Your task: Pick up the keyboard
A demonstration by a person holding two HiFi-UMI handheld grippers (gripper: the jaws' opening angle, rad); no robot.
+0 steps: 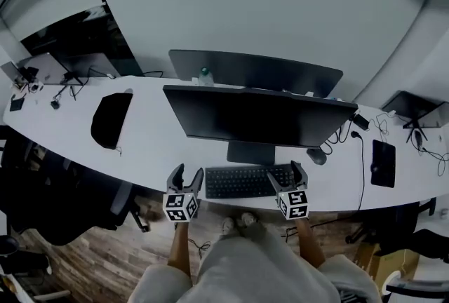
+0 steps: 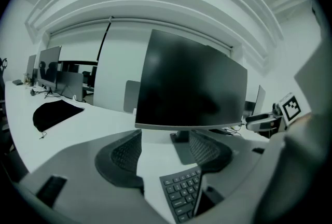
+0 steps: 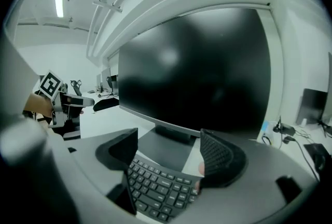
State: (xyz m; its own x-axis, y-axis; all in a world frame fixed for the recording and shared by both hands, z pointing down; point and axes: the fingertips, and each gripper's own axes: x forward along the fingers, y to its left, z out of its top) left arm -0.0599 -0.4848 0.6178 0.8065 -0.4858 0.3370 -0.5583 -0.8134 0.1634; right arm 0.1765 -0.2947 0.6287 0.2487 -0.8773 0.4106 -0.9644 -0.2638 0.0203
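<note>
Wide-open and empty, the left gripper [image 1: 187,174] and right gripper [image 1: 286,175] flank the keyboard [image 1: 245,181], which lies on the desk [image 1: 151,137] before the monitor stand [image 1: 250,152]; uneven closing could tip it or drop one end.

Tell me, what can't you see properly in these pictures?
- The keyboard: in the head view the right gripper covers its right end. In its own view the left gripper hides all but one end.
- The monitor: its screen is dark in every view, with nothing to read.
- The black thing on the desk: bag or cloth, too dim to tell.
- The small items at the desk's far left: too small in the head view.
</note>
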